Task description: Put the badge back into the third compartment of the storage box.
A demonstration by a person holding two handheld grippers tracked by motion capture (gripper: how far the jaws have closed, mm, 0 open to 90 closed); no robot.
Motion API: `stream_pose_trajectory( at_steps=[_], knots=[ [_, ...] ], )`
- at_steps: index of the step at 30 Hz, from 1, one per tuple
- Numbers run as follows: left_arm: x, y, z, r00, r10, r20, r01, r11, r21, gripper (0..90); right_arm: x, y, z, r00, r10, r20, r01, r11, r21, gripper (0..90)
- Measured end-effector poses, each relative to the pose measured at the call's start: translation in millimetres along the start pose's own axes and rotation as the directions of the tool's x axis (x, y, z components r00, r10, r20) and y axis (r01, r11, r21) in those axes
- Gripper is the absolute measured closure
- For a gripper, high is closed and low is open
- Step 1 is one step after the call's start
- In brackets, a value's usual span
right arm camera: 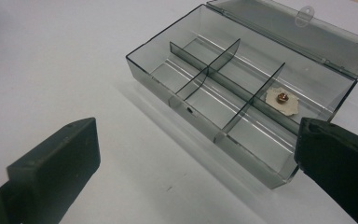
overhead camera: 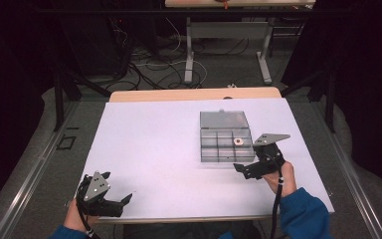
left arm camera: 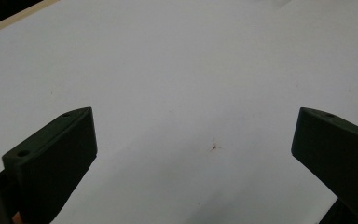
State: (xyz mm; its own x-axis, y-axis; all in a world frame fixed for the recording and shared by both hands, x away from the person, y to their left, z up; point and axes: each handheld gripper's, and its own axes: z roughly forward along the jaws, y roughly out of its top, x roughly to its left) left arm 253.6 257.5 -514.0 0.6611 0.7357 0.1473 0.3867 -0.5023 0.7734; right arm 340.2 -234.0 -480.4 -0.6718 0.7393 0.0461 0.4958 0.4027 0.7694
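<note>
So the main thing here is a smoky grey see-through plastic organizer box (overhead camera: 226, 143) sitting on the white table (overhead camera: 154, 149), right of centre and toward the far half. The lid (overhead camera: 225, 119) is flipped open and lies back on the far side; in the right gripper view you can see a little clear latch tab (right arm camera: 304, 16) on its edge. Inside, thin dividers split it into six compartments, two rows of three. In the high view, the far-row compartment on the right holds a small pale scrap (right arm camera: 283, 101) with ragged edges, and a tiny coppery metal bit (right arm camera: 281, 98) sits on top of it. Can't tell if it's a nut or a screw head, too small. The other compartments look bare.

The right tongs (overhead camera: 261, 160) are just beside the box's near right corner, spread wide with nothing between them. In their own view the right jaw covers the box's near corner.

The left tongs (overhead camera: 115, 191) are well apart from all that, down at the near left corner of the table, also spread wide with nothing held. Their view has plain white table plus a small reddish speck (left arm camera: 214, 147).

The hands are cut off at the bottom edge, just blue sleeves (overhead camera: 303, 211) showing.
</note>
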Motion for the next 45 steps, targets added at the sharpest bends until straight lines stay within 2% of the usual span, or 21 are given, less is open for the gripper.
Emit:
stream_pose_trajectory(
  at_steps=[7, 15, 33, 41, 42, 44, 45],
  knots=[
    [-0.3, 0.1, 0.1, 1.0000, -0.002, -0.004, 0.002, 1.0000, 0.000, 0.3, 6.4, -9.1, -10.5, 1.0000, -0.007, 0.003, 0.007, 1.0000, -0.002, 0.0],
    [-0.7, -0.1, 0.4, 1.0000, -0.008, 0.005, 0.008, 1.0000, -0.001, 0.3, 6.8, -20.8, -22.1, 0.9999, -0.010, 0.004, 0.010, 0.9999, 0.004, 0.0],
    [-0.7, -0.1, 0.7, 1.0000, -0.008, 0.006, 0.008, 1.0000, 0.002, 0.3, 6.3, -45.9, -36.8, 0.9990, -0.018, 0.040, 0.018, 0.9998, 0.001, 0.0],
    [-0.8, -0.1, 0.8, 0.9999, -0.008, 0.006, 0.008, 1.0000, 0.001, 0.3, 6.6, -57.1, -42.6, 0.9989, -0.008, 0.046, 0.007, 0.9998, 0.020, 0.0],
    [-0.8, 0.0, 0.8, 0.9999, -0.007, 0.007, 0.007, 1.0000, 0.001, 0.3, 5.7, -58.2, -43.2, 0.9987, -0.021, 0.046, 0.020, 0.9996, 0.020, 0.0],
    [-0.8, -0.1, 0.8, 0.9999, -0.008, 0.006, 0.008, 1.0000, 0.001, 0.3, 7.0, -60.9, -43.5, 0.9985, -0.008, 0.055, 0.007, 0.9999, 0.010, 0.0],
    [-0.8, -0.1, 0.8, 0.9999, -0.009, 0.006, 0.009, 1.0000, 0.002, 0.3, 6.2, -61.6, -45.2, 0.9986, -0.016, 0.050, 0.015, 0.9995, 0.027, 0.0]
  ],
)
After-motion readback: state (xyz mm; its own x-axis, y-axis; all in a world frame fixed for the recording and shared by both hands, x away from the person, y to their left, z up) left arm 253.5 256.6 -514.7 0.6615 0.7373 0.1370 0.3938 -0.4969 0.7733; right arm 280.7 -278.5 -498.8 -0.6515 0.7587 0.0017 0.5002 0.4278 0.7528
